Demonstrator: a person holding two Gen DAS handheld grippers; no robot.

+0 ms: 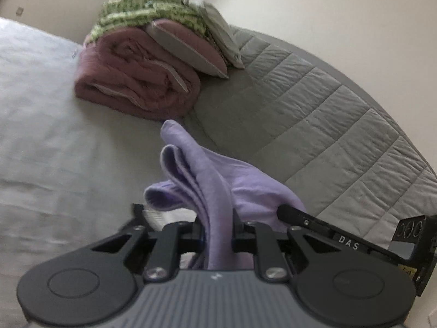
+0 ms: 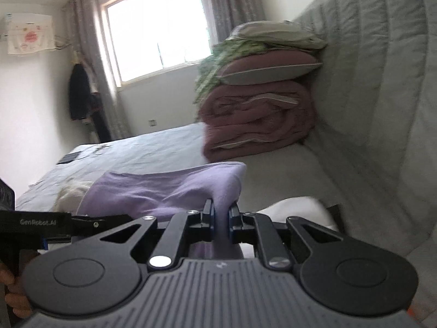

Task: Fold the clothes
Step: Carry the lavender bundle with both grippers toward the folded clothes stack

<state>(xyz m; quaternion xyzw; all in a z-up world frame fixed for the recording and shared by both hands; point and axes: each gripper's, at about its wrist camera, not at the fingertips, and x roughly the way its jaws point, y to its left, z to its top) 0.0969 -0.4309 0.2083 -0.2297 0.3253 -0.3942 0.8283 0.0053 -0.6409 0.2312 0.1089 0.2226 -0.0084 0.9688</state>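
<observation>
A lilac garment [image 1: 218, 180] is pinched between the closed fingers of the left gripper [image 1: 217, 231], its folded layers rising out of the narrow gap and fanning forward over a pale bedsheet [image 1: 54, 136]. In the right wrist view the same lilac garment [image 2: 169, 188] is clamped between the blue-padded fingers of the right gripper [image 2: 221, 216], which are pressed together on a gathered bunch of cloth. From that grip the fabric stretches leftward across the frame, so its long axis runs side to side between the two tools, held above the bed rather than lying flat. The other tool's black body shows at each view's edge, beside the cloth. Behind stand a rolled mauve quilt [image 1: 136, 82] topped with a green patterned blanket [image 1: 147, 13] and pillows, set against a grey quilted headboard [image 1: 327, 125]. The garment's lower part is hidden behind both gripper bodies, and its type cannot be made out. A white cloth [image 2: 295, 210] to the right of the fingers is blurred. A window [image 2: 155, 30] glares at the rear.
</observation>
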